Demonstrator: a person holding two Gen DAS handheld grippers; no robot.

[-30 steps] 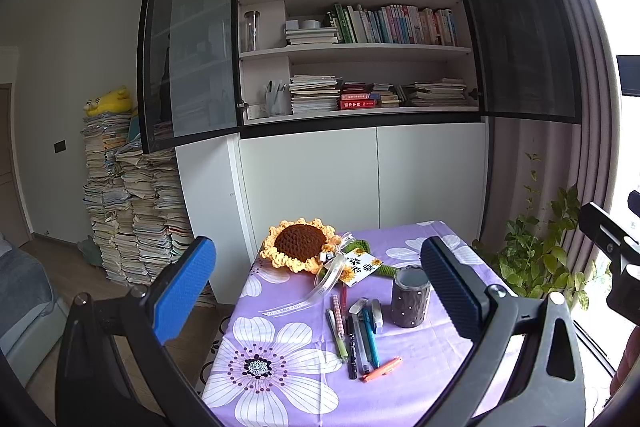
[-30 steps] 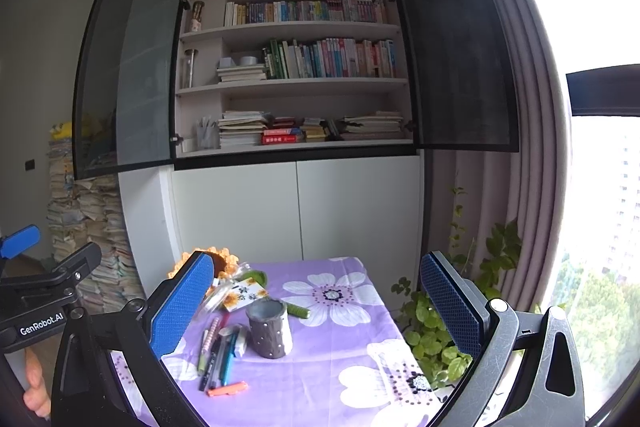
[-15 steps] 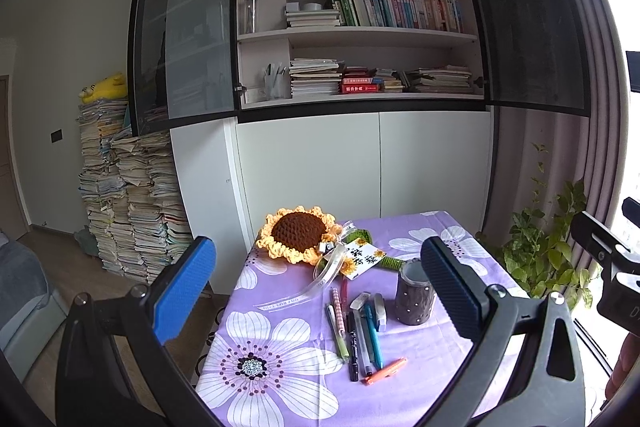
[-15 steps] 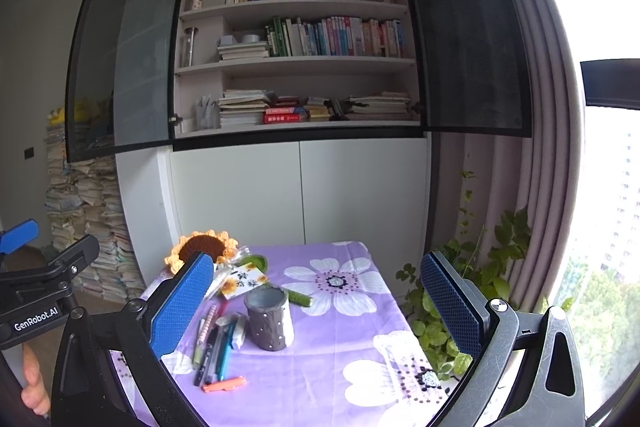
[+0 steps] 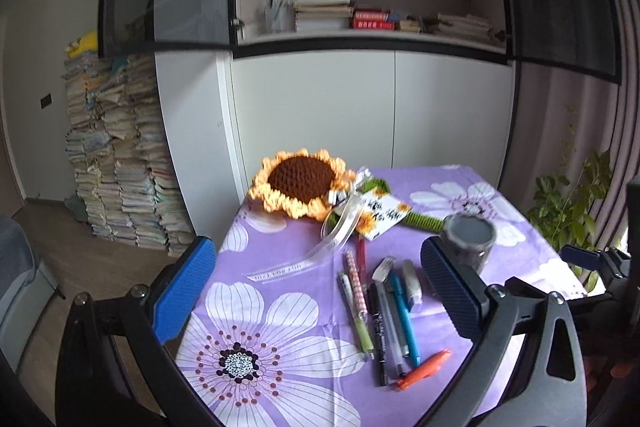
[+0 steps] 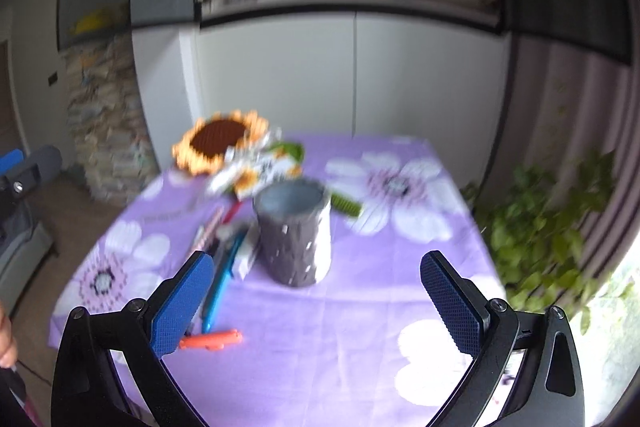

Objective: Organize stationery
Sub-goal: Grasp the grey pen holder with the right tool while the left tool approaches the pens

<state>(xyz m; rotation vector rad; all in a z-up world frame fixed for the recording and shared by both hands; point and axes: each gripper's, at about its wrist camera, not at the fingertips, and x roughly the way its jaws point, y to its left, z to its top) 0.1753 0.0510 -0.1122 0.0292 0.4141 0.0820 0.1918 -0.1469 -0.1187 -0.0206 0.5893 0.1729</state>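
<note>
Blue-padded left gripper (image 5: 312, 287) wide open (empty), right gripper (image 6: 316, 299) likewise

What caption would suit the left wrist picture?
Open left gripper above loose pens beside a grey pen holder on a purple floral tablecloth.

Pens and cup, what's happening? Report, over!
Left gripper open, empty, above the table. Right gripper open, empty, aimed at the grey pen cup. Pens loose on the purple cloth beside the cup. Nothing in the way.
</note>
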